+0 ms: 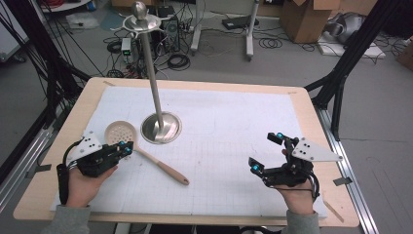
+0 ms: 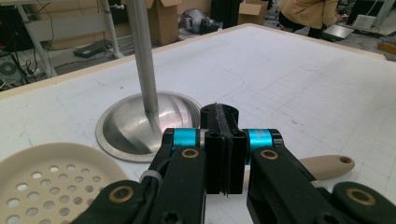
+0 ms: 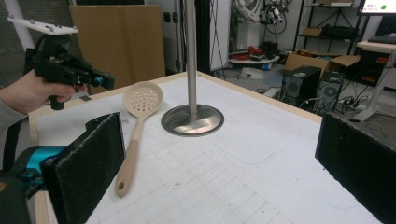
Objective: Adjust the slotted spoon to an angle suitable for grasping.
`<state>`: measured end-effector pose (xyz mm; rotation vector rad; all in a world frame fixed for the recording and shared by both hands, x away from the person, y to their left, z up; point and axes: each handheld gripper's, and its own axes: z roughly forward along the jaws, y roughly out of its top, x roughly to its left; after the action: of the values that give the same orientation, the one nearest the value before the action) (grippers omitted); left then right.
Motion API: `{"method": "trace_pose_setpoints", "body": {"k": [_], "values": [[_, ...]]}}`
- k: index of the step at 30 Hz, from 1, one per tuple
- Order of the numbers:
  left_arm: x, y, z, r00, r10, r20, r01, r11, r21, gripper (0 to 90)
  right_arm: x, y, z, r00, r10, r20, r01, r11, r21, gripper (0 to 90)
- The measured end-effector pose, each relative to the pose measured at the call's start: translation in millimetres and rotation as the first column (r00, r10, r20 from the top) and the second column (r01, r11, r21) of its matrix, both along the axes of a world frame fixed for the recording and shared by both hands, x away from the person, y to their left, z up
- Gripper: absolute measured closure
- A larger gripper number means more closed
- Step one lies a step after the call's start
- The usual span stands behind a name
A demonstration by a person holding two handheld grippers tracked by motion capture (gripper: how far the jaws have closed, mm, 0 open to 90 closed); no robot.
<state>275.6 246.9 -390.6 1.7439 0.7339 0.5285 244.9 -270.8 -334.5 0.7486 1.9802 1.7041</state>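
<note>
A beige slotted spoon [image 1: 121,132] lies flat on the white gridded mat, its handle [image 1: 165,169] pointing to the near right. Its holed bowl [image 2: 46,179] sits low left in the left gripper view. My left gripper [image 1: 124,147] hovers over the spoon's neck with its jaws pressed together and nothing between them [image 2: 223,116]. In the right gripper view it [image 3: 105,80] is held above the table beside the spoon [image 3: 140,100]. My right gripper [image 1: 265,151] is at the near right, wide open, with its pads [image 3: 93,158] apart over bare mat.
A steel stand [image 1: 160,127] with a round domed base and a tall pole topped by a ring and ball [image 1: 141,19] rises just behind the spoon. The wooden table edge [image 1: 311,112] frames the mat. Black frame legs, cables and boxes stand on the floor beyond.
</note>
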Motion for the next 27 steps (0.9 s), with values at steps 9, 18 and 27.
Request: {"method": "trace_pose_setpoints", "body": {"k": [9,18,27], "values": [[8.4,-11.9,-11.1,0.9994,-0.017,-0.03,0.018,0.9996,0.02,89.5,-1.4,-2.5,-1.7,0.9999,-0.007,-0.009,0.007,1.0,-0.002,0.6],[18.2,-26.8,-21.3,0.9974,-0.034,-0.063,0.036,0.9988,0.033,89.5,-4.6,-5.8,-1.6,0.9999,-0.011,-0.006,0.011,1.0,-0.003,0.6],[24.3,-39.9,-29.3,0.9951,-0.042,-0.09,0.048,0.9964,0.07,89.5,-6.5,-7.2,-1.7,0.9999,-0.012,-0.005,0.012,1.0,-0.008,0.5]]}}
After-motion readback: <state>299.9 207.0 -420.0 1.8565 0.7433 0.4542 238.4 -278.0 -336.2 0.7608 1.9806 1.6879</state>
